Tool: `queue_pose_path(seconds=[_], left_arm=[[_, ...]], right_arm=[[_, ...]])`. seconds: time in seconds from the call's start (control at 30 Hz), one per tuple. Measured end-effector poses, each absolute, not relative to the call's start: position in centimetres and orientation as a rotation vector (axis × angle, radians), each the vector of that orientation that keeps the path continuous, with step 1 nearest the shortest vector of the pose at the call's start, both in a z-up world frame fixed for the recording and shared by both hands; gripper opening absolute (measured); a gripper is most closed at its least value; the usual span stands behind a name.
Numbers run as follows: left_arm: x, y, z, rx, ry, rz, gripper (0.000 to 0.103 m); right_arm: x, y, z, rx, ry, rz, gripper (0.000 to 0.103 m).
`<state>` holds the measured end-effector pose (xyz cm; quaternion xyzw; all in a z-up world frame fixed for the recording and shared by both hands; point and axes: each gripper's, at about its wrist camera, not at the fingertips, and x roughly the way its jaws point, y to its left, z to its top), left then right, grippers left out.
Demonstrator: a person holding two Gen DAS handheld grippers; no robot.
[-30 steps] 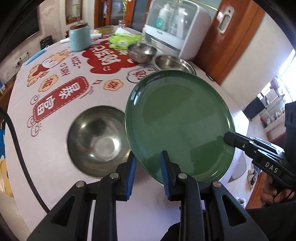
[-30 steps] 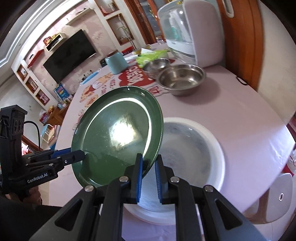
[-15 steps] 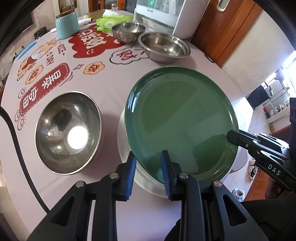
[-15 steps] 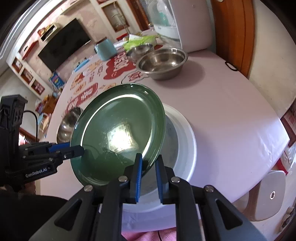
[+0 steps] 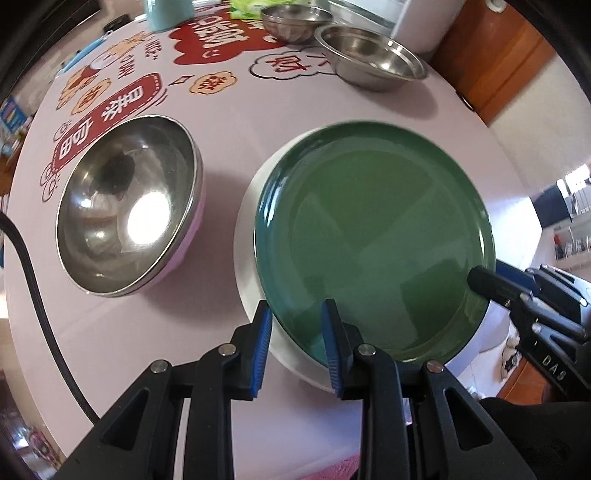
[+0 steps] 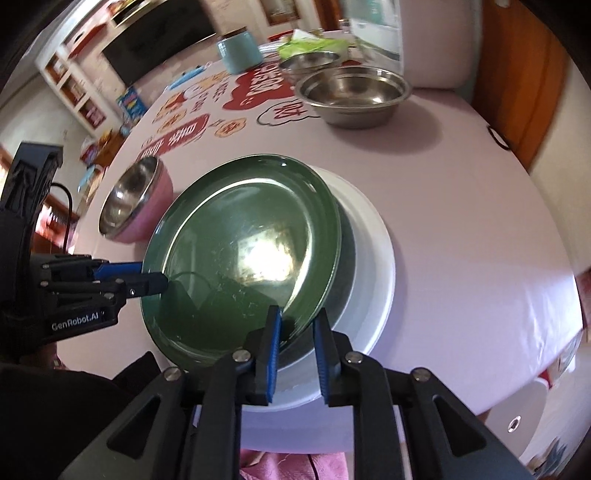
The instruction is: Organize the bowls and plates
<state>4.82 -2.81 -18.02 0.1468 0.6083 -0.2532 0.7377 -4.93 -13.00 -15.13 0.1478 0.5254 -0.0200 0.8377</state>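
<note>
A dark green plate (image 5: 373,240) (image 6: 243,254) sits tilted over a larger white plate (image 5: 245,236) (image 6: 373,266) near the table's front edge. My left gripper (image 5: 297,343) straddles the green plate's near rim with its blue pads apart. My right gripper (image 6: 297,354) stands at the opposite rim, pads spread wider than the rim, which lies against the left pad. Each gripper shows in the other's view: the right (image 5: 524,295), the left (image 6: 110,284).
A pink-sided steel bowl (image 5: 129,206) (image 6: 133,199) stands left of the plates. A wide steel bowl (image 5: 369,55) (image 6: 354,92) and a smaller one (image 5: 295,20) stand farther back, with a teal canister (image 6: 240,50) and a white appliance behind.
Both grippers lowered the green plate onto the white plate. The right gripper's pads have opened off the rim, and the left pads have widened slightly.
</note>
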Motion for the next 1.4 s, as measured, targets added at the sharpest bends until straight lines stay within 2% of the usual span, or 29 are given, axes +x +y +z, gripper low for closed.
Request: queue_pose_path(seconds=[0.47,0.73,0.8,0.87,0.93,1.1,1.23,1.4], left_arm=[[4.0,-4.0,-17.3,0.289,1.278,-0.426,0.027],[4.2,-4.2,-14.8,0.207,1.219,-0.355,0.036],[4.2,-4.2,-14.1,0.196,1.205,-0.347,0.037],[4.2,-4.3,-13.3,0.183,1.193,-0.348,0.04],[4.1,-4.3,-12.4,0.175,1.176,-0.355,0.051],[4.8,-4.6,-10.0,0.19,1.119,-0.374,0.062],[5.7,-4.4,-7.9,0.18,1.095,-0.369,0.064],[6.0,-4.0,-5.3,0.207,1.01,-0.401,0.075]], right_arm=[[-4.3,-14.3,-15.2,0.214,1.107,0.048,0.024],[-4.9,-15.8,-14.9,0.233,1.083,0.065,0.028],[-5.0,-15.8,-14.5,0.222,1.072,0.073,0.032],[-5.1,-15.8,-14.0,0.217,1.059,0.074,0.039],[-5.2,-15.9,-13.4,0.213,1.046,0.059,0.046],[-5.3,-16.3,-11.6,0.221,0.996,-0.019,0.047],[-5.3,-16.7,-9.6,0.255,0.947,-0.096,0.048],[-5.2,-16.2,-6.5,0.265,0.862,-0.185,0.063]])
